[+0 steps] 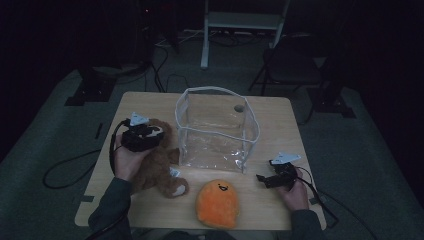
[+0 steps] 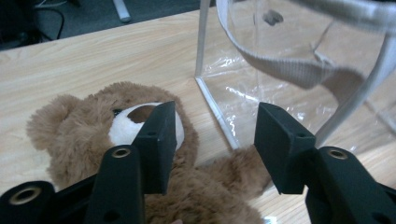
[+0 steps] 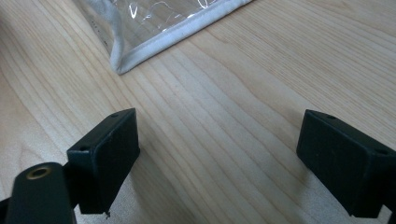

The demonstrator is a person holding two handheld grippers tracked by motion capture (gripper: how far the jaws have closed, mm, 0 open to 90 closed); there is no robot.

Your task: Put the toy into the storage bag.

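Teddy bear [image 1: 155, 165]: brown plush, lying at the left side of the table [image 1: 280, 120], near its left edge. Long axis runs from the far left toward the near middle; head toward the far edge, feet toward the near edge. White muzzle faces up, as the left gripper view shows [image 2: 140, 123]. One white-soled foot sits just beside the orange toy. Head and upper body partly hidden in the high view by the gripper above them.

Left gripper [image 1: 141, 136]: over the bear's head, held in the left hand [image 1: 127, 160]. Jaws part-way apart in its own view [image 2: 212, 144], one jaw in front of the muzzle, the other in front of the pouch's corner; nothing pressed between the pads.

Clear pouch [image 1: 217, 130]: transparent, white-edged, standing open at the table's middle, toward the far edge, just right of the bear. Its strap crosses the top of the left gripper view, blurred.

Orange toy [image 1: 217, 202]: round plush with a small dark face, at the near edge, middle.

Right gripper [image 1: 272, 179]: near the right near corner, low over bare wood, in the right hand [image 1: 295, 195]. Jaws wide apart [image 3: 219, 163], empty; the pouch's corner lies beyond them.
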